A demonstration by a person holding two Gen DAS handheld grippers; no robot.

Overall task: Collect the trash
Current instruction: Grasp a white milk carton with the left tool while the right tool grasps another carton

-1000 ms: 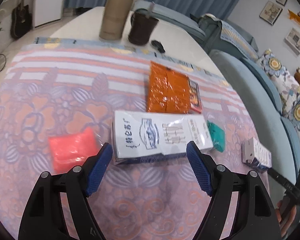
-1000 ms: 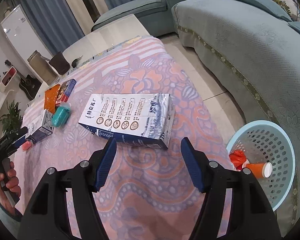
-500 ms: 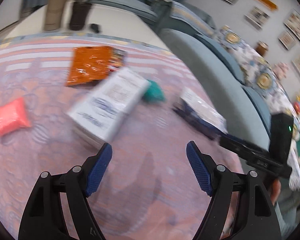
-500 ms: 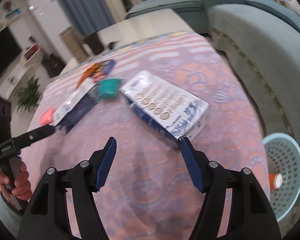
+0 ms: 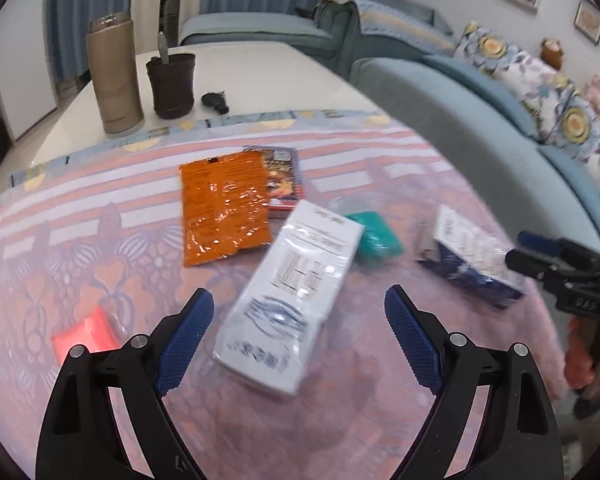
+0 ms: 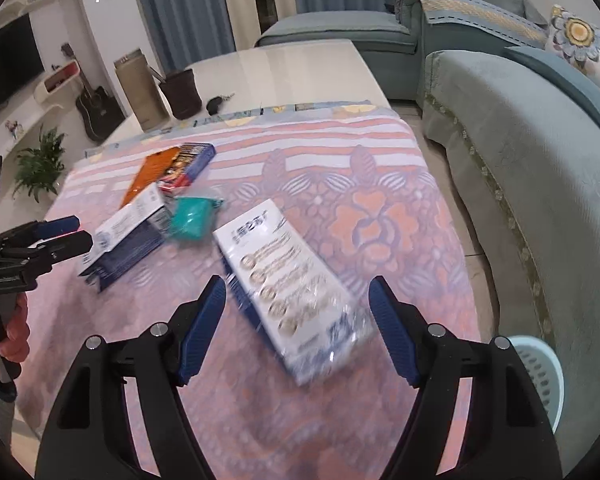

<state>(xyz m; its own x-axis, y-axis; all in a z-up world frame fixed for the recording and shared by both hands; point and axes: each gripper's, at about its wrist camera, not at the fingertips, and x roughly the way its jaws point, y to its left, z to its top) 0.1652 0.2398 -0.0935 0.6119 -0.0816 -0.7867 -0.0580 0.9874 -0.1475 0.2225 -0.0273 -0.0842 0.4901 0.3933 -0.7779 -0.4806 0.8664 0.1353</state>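
Fingers (image 5: 186,338) of the left gripper (image 5: 300,334) spread wide and empty, low over the counter (image 5: 80,240), flanking the near end of 1 white carton (image 5: 296,292) without touching. The right gripper (image 6: 298,328), fingers likewise parted and empty, hovers astride a 2nd carton (image 6: 292,284); a blue basket (image 6: 542,376) sits beside the counter.

Blurred, perhaps tissue pack (image 5: 292,300) between gripper (image 5: 299,326) fingers
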